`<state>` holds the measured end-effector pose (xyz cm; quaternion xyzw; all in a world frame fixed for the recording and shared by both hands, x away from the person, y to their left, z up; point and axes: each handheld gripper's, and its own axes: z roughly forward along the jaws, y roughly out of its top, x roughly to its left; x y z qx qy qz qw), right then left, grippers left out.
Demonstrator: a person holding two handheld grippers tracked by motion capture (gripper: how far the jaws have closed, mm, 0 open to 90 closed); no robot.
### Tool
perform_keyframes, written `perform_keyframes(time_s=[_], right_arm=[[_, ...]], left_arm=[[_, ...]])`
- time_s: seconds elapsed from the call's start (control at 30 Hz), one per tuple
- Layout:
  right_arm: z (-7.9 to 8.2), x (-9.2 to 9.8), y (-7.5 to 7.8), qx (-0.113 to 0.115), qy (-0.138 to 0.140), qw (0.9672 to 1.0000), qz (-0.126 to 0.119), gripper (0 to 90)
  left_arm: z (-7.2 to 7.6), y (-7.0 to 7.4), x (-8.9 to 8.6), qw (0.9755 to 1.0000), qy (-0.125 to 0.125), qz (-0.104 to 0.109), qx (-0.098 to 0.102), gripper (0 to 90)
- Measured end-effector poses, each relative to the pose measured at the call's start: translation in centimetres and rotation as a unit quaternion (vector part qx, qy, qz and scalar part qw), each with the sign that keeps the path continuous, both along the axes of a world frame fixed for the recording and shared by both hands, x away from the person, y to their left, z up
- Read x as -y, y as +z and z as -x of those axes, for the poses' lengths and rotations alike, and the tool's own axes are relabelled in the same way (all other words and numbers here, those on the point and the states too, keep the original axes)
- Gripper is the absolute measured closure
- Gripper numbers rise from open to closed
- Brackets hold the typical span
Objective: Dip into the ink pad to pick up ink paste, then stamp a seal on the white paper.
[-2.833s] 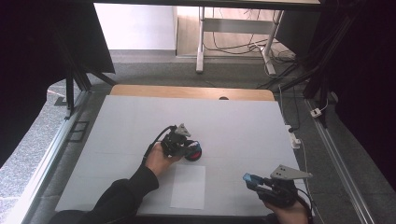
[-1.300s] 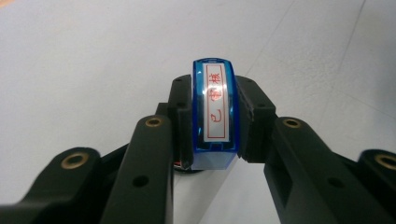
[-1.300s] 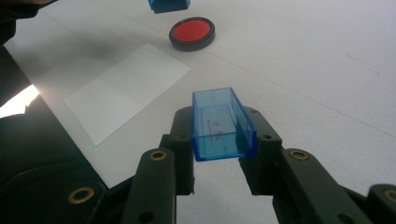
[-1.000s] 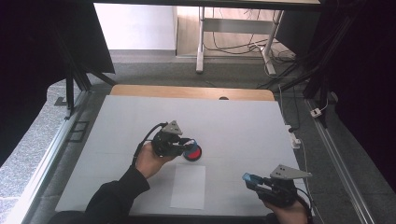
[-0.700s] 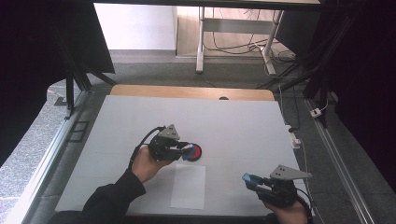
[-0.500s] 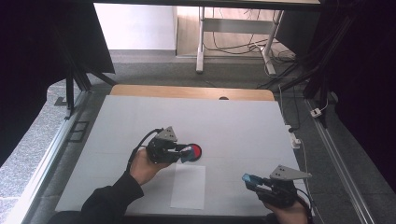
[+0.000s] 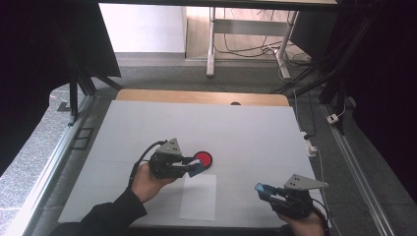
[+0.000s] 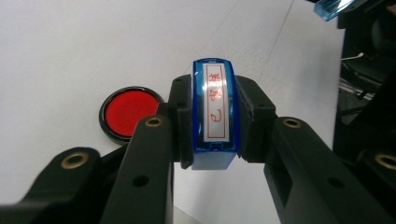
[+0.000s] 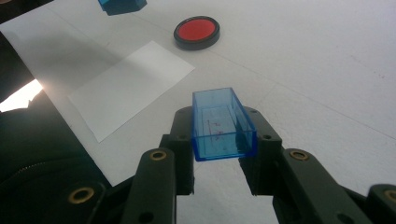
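L fingers [image 8: 180, 126] are gripping a blue stamp [image 8: 213, 116], R fingers [image 9: 184, 135] its blue cap [image 9: 222, 123]; red ink pad [image 7: 203, 159] & paper sheet [image 7: 198, 196] are lying on white tabletop [image 7: 246, 132], grey floor [image 7: 196, 78] beyond.

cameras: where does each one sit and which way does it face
High view: above the person's side of the table, looking forward and down; both forearms and hands show.
Left gripper view: on the left gripper, looking along its jaws, shut on a blue stamp.
Right gripper view: on the right gripper, looking along its jaws, shut on a blue cap; a dark sleeve shows.
Shared: all three show the red ink pad; the high and right gripper views share the paper.
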<state>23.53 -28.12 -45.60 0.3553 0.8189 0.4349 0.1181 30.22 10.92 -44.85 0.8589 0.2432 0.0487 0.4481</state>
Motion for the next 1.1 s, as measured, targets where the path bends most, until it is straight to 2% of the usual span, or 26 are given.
perform_keyframes(time_s=[0.1, 0.4, 0.77, 1.1], right_arm=[[0.0, 0.0, 0.0, -0.001, 0.001, 1.0, 0.003, 68.4], [0.0, 0.0, 0.0, -0.001, -0.001, 1.0, 0.0, 68.5], [-0.1, 0.0, 0.0, -0.004, -0.003, 1.0, -0.004, 68.5], [-0.1, 0.1, 0.0, -0.008, -0.002, 1.0, -0.003, 68.5]], left_arm=[[0.4, 0.0, -0.1, 1.0, -0.001, 0.007, -0.003, 70.3], [1.3, -0.2, 0.3, 1.0, -0.003, -0.004, -0.003, 70.3], [1.5, -0.6, 0.7, 0.9998, 0.002, -0.01, -0.014, 70.3], [1.4, -1.9, 1.4, 0.9994, 0.005, -0.024, -0.023, 70.3]])
